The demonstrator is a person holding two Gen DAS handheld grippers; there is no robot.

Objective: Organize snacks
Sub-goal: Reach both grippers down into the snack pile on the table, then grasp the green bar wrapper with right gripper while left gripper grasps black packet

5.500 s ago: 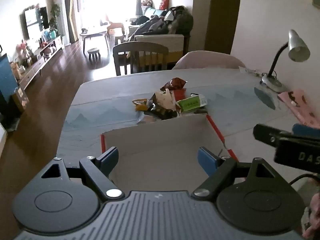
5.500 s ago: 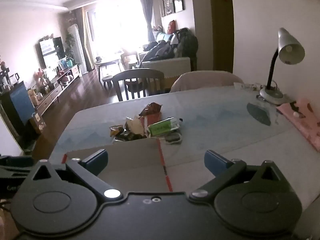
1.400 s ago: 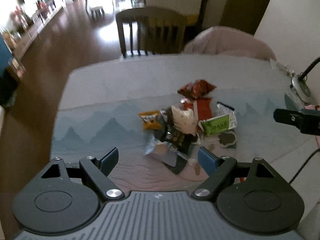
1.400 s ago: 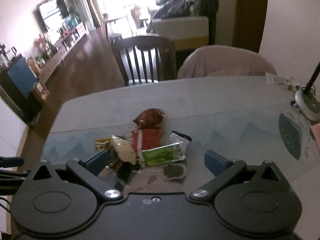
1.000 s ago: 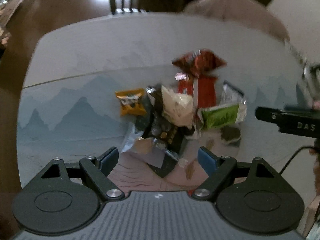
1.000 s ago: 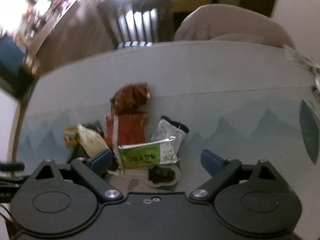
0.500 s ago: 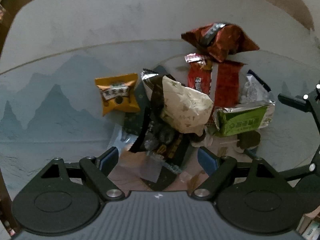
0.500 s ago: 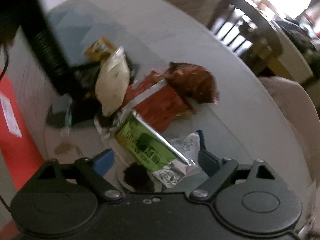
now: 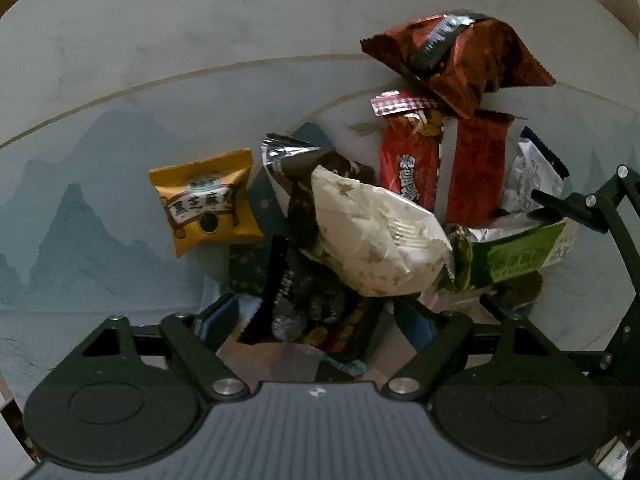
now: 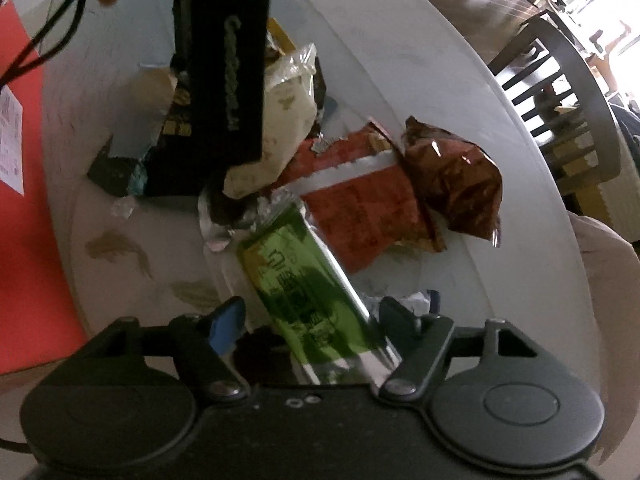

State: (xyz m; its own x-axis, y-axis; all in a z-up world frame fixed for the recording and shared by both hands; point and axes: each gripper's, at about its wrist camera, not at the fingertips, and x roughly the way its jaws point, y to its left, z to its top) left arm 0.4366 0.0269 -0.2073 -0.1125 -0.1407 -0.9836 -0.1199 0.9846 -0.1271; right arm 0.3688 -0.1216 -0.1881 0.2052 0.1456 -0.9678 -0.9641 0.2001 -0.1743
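A pale round surface (image 9: 168,40) with a mountain print carries the snack pile (image 9: 360,208) at centre; its rim curves at 12 o'clock, a chair (image 10: 560,92) beyond. Left claw (image 9: 316,324), closing, straddles a black packet (image 9: 296,296); right claw (image 10: 308,320), closing, straddles the green packet (image 10: 304,280).

My left tongs (image 9: 316,320) point down into the snack pile on the surface (image 9: 120,60), their jaws closing around a dark wrapper (image 9: 296,304) that lies between them; I cannot tell whether the pads touch it yet. A cream packet (image 9: 376,236) lies across the pile's middle. A yellow packet (image 9: 206,202) sits apart to the left, a red packet (image 9: 444,168) and a crumpled brown bag (image 9: 464,56) beyond. My right tongs (image 9: 512,264) straddle a green packet (image 9: 516,254).
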